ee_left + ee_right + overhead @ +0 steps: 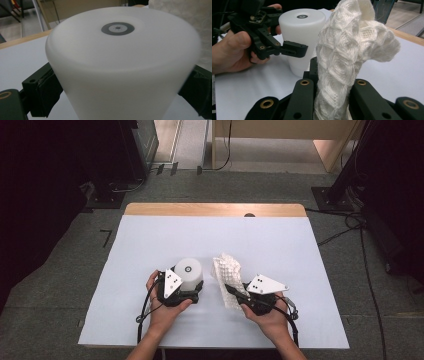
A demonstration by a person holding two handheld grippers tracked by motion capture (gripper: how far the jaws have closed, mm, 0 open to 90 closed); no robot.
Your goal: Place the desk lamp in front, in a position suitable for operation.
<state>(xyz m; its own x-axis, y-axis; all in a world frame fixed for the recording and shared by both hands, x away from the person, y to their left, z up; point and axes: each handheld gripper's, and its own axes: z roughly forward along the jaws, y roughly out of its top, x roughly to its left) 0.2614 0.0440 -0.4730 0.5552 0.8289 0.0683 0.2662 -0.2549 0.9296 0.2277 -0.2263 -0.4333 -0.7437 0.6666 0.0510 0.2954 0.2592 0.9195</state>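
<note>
A white tapered cup (189,270) stands upside down on the white table (150,240), with a grey ring on its top. My left gripper (194,288) is shut on the cup (120,62), one black pad (46,92) pressing each side low down. To its right, my right gripper (233,293) is shut on a white waffle-textured cloth (227,272). The bunched cloth (347,50) rises from between that gripper's (332,100) jaws. Behind the cloth stands the cup (302,32), with one finger (294,50) of the left gripper against its side.
A wooden strip (215,210) runs along the table's far edge. Dark equipment stands (330,197) and cables (350,227) sit on the grey floor around it, and light wooden furniture (280,130) stands beyond. White surface lies bare behind and beside both grippers.
</note>
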